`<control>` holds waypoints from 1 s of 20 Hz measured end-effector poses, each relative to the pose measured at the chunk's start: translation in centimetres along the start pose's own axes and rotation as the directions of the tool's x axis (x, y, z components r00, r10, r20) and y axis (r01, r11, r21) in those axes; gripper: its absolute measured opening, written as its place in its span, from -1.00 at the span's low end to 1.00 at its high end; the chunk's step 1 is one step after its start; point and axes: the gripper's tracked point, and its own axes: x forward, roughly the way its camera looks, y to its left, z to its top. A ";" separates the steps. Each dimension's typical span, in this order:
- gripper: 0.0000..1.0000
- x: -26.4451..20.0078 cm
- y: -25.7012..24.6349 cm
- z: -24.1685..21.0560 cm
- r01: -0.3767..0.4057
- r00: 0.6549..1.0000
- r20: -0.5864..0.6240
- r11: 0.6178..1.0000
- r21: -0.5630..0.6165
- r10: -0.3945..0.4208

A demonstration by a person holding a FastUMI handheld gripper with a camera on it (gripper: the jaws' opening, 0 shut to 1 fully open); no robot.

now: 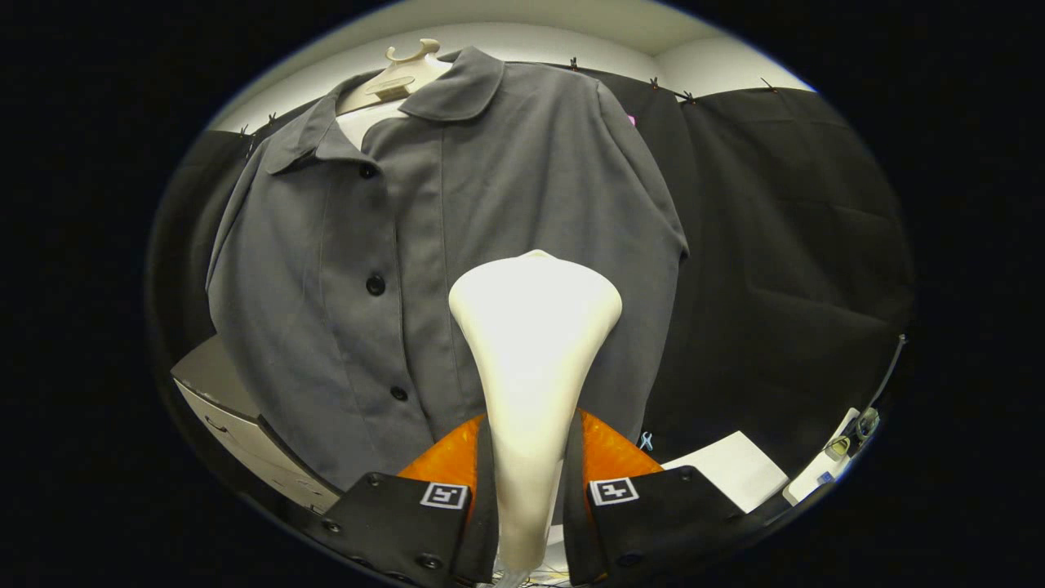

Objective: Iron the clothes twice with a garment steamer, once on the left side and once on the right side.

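Garment steamer: pinched at its handle between the jaws of the gripper, long axis pointing straight ahead and up, wide head foremost.
Shirt: grey, buttoned, on a hanger just beyond the head. The head faces the panel right of the buttons; the left panel lies across the placket.

We see a grey button-front shirt hanging upright on a pale hanger, collar open, buttons closed. A white garment steamer, its wide head uppermost, stands clamped between the gripper fingers, just before the shirt's front.
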 end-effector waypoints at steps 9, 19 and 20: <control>-0.19 0.4 -0.5 -5.0 0.012 0.998 -0.062 1.000 0.017 -0.011; -0.19 0.8 -1.2 -10.7 0.023 0.988 -0.150 1.000 0.021 -0.020; -0.19 0.9 -1.3 -11.3 0.024 0.987 -0.157 0.999 0.021 -0.020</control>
